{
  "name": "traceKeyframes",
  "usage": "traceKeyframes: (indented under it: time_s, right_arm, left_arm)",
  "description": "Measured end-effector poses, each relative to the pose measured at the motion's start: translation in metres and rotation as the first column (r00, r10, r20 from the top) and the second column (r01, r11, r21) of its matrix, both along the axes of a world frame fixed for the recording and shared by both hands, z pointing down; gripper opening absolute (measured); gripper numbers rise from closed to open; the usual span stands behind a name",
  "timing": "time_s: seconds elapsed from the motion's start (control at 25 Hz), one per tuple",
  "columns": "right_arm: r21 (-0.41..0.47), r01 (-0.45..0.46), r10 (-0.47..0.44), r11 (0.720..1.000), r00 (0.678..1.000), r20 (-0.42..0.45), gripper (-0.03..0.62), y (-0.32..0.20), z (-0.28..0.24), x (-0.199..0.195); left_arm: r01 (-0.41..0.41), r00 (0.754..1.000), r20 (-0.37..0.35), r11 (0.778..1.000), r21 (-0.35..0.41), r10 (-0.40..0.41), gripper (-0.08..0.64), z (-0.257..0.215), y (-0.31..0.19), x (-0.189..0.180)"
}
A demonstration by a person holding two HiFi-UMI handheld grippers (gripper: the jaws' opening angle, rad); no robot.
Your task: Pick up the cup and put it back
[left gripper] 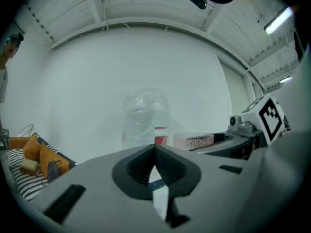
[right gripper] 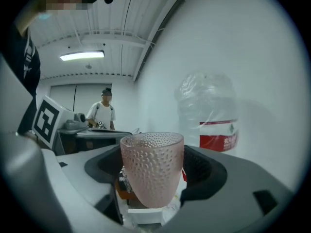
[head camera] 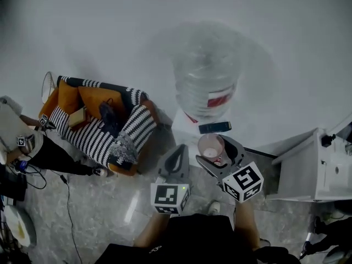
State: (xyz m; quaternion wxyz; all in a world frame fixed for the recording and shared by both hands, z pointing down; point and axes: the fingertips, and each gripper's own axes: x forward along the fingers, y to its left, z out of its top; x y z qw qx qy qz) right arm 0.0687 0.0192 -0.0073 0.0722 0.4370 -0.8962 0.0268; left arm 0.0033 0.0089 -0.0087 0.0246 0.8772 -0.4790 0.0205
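The right hand-held gripper [head camera: 215,150] clamps the pink cup [right gripper: 152,166] upright, seemingly just above the table [head camera: 181,126], ready to set back down; the left hand-held gripper [left gripper: 154,161] idles with its jaws together.

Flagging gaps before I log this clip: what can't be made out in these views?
Pink dimpled cup, contents: side-on behind its frosted wall in right gripper view; too small in head view.
Under the cup: mostly hidden by it and the right gripper, right gripper view.
Water bottle: blurred in head view; label print too small in right gripper view.
Dark flat item: head view, too small to identify.
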Motion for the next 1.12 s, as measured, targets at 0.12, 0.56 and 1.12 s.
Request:
traceKeyframes:
  time_s: [0.12, 0.56, 1.12]
  right_arm:
    - [0.018, 0.066, -0.067, 0.998, 0.996, 0.062, 0.382, 0.0, -0.006, -0.009]
    - [0.079, 0.112, -0.119, 0.991, 0.989, 0.092, 0.382, -0.013, -0.026, -0.01]
    - [0.08, 0.147, -0.152, 0.986, 0.987, 0.059, 0.382, -0.024, -0.025, -0.024]
  left_arm:
    - [0.023, 1.0, -0.001, 1.0, -0.016, -0.023, 0.012, 0.007, -0.004, -0.008]
    - [0.06, 0.998, -0.005, 0.998, 0.004, -0.059, 0.012, -0.002, -0.018, -0.016]
    - [0.086, 0.996, -0.026, 0.996, 0.002, -0.086, 0.012, -0.003, -0.026, -0.03]
